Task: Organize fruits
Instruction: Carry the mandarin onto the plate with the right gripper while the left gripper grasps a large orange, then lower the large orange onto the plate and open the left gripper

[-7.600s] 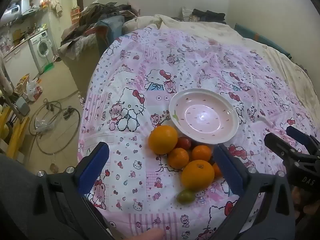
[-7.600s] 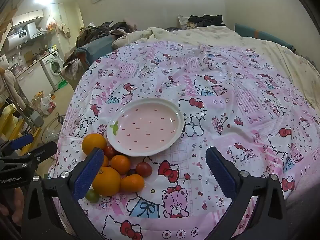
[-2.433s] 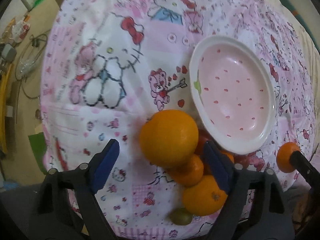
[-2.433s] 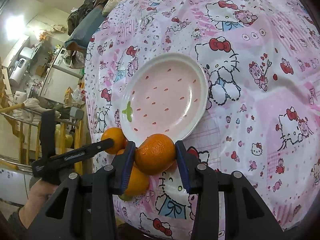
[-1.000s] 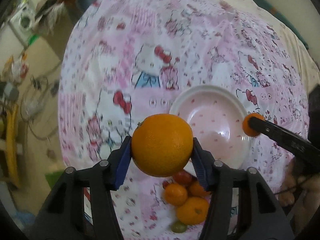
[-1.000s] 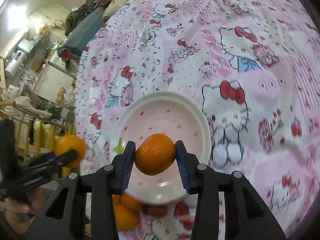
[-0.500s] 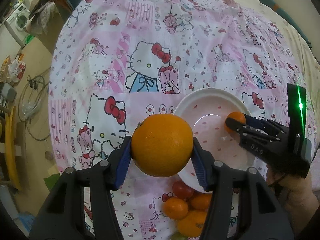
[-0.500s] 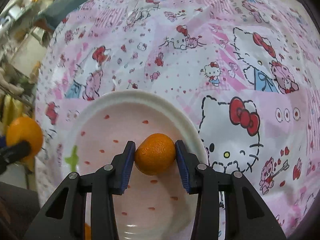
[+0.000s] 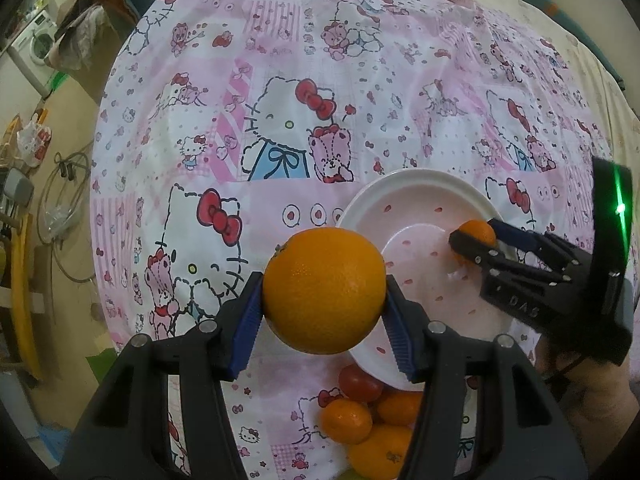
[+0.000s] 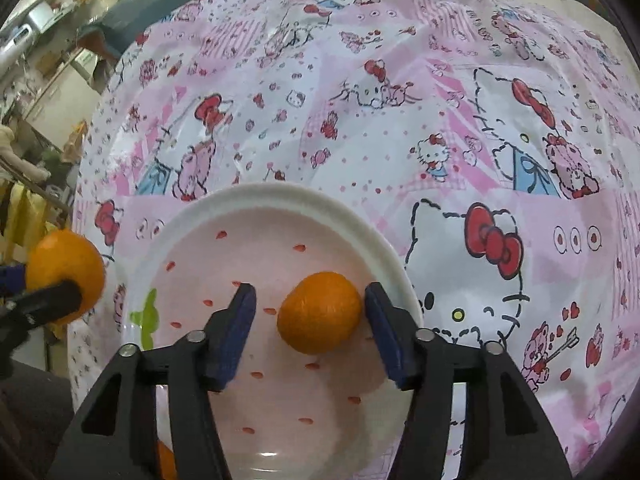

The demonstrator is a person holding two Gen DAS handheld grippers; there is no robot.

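Right gripper [image 10: 306, 330], marked "DAS", spread around a mandarin [image 10: 319, 312] in the plate [image 10: 280, 196]; left gripper [image 9: 322, 316] pinches an orange [image 9: 323, 290]

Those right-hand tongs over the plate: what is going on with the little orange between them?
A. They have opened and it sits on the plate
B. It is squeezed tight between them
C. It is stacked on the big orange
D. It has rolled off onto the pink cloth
A: the right tongs stand apart with a gap on the left side of the little orange, which rests inside the plate.
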